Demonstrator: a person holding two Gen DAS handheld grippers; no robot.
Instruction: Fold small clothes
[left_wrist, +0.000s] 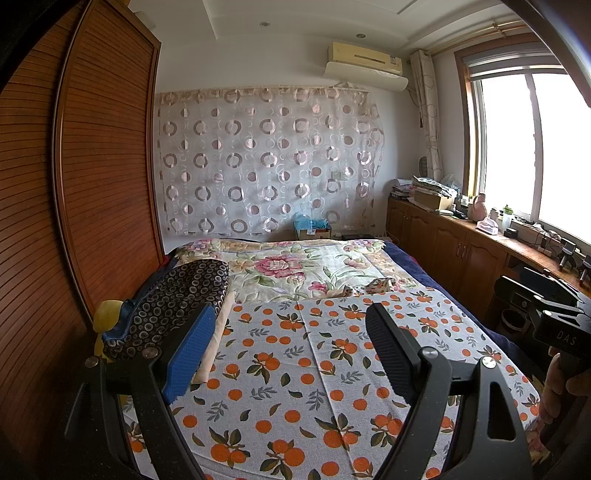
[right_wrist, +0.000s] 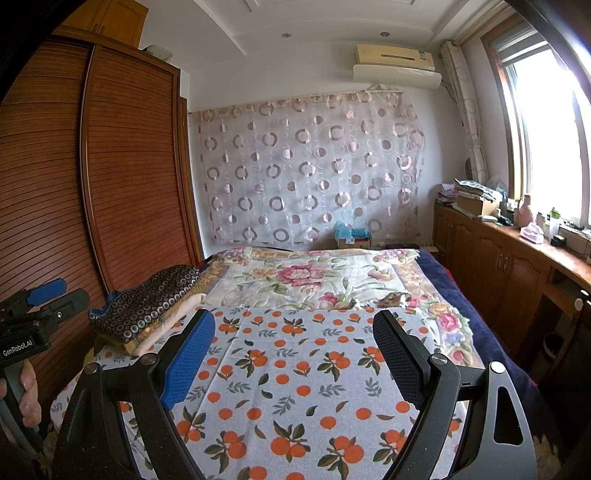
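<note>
A white cloth with an orange-fruit print (left_wrist: 295, 369) (right_wrist: 295, 387) lies spread flat on the bed in front of both grippers. At its far edge sits a small crumpled patterned garment (left_wrist: 380, 286) (right_wrist: 391, 298). A folded stack topped by a dark ring-print piece (left_wrist: 177, 295) (right_wrist: 147, 299) rests at the bed's left side. My left gripper (left_wrist: 290, 310) hovers open above the cloth, nothing between its fingers. My right gripper (right_wrist: 293, 315) is open and empty too. Each gripper shows at the edge of the other's view, held by a hand.
A floral quilt (left_wrist: 295, 266) covers the far half of the bed. A wooden slatted wardrobe (left_wrist: 92, 166) stands close on the left. Low cabinets (right_wrist: 517, 266) with clutter run under the window on the right. A cardboard box (left_wrist: 314, 230) sits beyond the bed.
</note>
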